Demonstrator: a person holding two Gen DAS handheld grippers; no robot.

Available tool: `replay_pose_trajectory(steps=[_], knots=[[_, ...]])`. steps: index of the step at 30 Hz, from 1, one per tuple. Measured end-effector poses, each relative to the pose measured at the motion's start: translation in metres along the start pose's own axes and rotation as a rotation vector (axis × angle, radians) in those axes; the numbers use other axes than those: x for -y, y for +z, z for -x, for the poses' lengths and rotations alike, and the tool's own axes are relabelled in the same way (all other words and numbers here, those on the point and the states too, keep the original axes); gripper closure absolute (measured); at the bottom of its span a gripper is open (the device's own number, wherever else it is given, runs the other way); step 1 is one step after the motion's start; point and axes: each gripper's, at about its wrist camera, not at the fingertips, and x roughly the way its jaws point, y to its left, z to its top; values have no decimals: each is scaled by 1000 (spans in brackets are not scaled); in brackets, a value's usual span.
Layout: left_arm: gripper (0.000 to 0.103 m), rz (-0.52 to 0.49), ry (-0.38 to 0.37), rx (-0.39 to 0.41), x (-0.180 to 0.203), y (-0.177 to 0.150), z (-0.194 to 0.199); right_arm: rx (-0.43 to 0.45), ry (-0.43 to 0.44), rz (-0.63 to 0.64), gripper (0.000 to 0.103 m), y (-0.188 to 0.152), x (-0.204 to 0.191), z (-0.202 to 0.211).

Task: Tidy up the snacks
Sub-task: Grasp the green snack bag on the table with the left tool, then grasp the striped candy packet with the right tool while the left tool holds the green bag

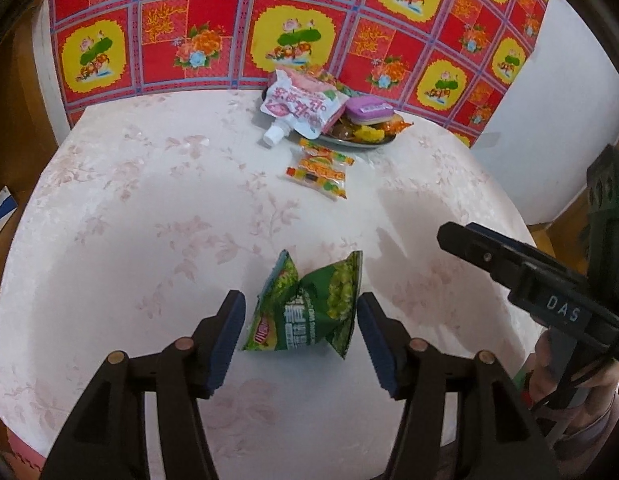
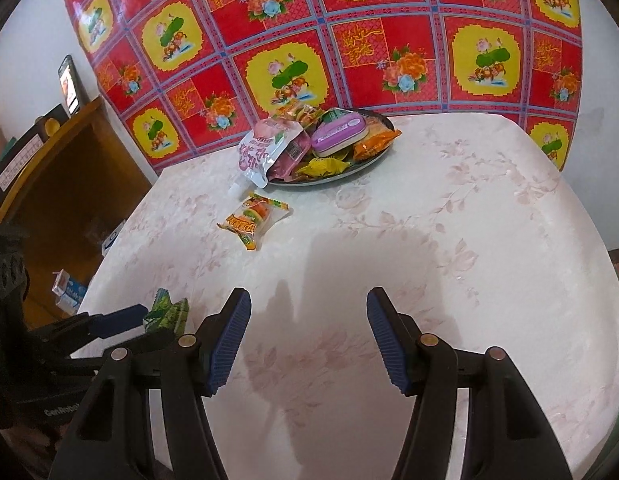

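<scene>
A green snack packet (image 1: 309, 308) lies crumpled on the table between the open fingers of my left gripper (image 1: 301, 312); the pads stand beside it, apart from it. It also shows in the right wrist view (image 2: 167, 312). An orange-and-white snack packet (image 1: 319, 168) (image 2: 255, 218) lies on the table just in front of a dark plate (image 1: 349, 142) (image 2: 373, 152) piled with snacks: a white-pink spouted pouch (image 1: 297, 108) (image 2: 265, 150), a purple box (image 1: 367, 110) (image 2: 339, 132) and candies. My right gripper (image 2: 307, 312) is open and empty over bare table; it also shows in the left wrist view (image 1: 469, 240).
The table (image 2: 449, 240) has a pale floral cloth and stands against a red-and-yellow patterned wall covering (image 2: 349, 40). A brown cabinet (image 2: 69, 184) stands to the left, with a small box (image 2: 67, 288) below it.
</scene>
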Motion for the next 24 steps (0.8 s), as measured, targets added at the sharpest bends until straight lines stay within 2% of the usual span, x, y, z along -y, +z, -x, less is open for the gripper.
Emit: replay_pose_trajectory(steps=[5, 7, 13, 18, 24], knots=[[42, -17, 21, -4, 2, -2, -7, -6, 6, -1, 41, -1, 0, -2], [48, -24, 26, 1, 3, -4, -9, -9, 6, -2, 41, -1, 0, -3], [52, -45, 27, 25, 5, -5, -7, -18, 9, -2, 41, -2, -1, -5], [52, -19, 26, 37, -2, 0, -4, -31, 10, 16, 41, 0, -6, -10], [52, 21, 58, 60, -19, 10, 2, -48, 15, 53, 41, 8, -17, -18]])
